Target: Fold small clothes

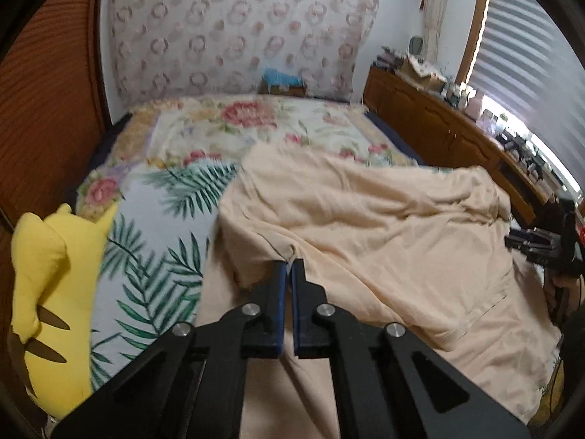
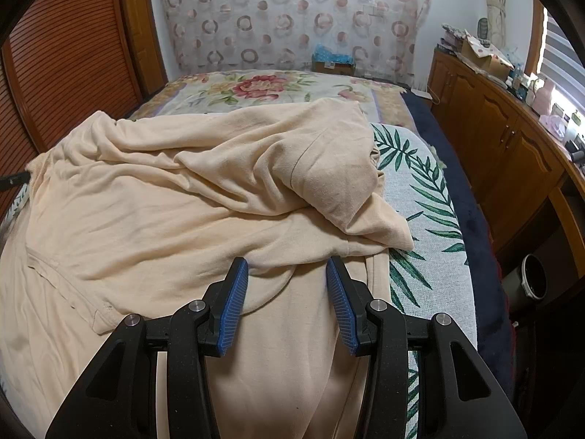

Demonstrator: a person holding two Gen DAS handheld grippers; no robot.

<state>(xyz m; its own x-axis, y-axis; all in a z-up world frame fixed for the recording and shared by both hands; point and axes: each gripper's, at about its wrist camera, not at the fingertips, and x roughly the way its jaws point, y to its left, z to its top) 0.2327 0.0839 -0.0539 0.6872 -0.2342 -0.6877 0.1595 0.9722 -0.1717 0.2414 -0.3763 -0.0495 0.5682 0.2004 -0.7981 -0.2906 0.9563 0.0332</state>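
Observation:
A pale peach garment [image 1: 365, 226] lies rumpled on the bed, with one part folded over the rest [image 2: 321, 168]. My left gripper [image 1: 290, 263] is shut on a pinched fold of the peach garment and holds it slightly raised. My right gripper [image 2: 287, 265] is open, its blue pads [image 2: 234, 303] on either side of a fold of the garment [image 2: 182, 219] near its right edge. The right gripper also shows in the left wrist view [image 1: 541, 245] at the far right.
The bed has a palm-leaf cloth [image 1: 153, 256] and a floral blanket [image 2: 263, 87]. A yellow plush toy [image 1: 47, 292] sits at the left. A wooden cabinet [image 2: 504, 139] with clutter runs along the right. A patterned curtain [image 2: 292, 18] hangs behind.

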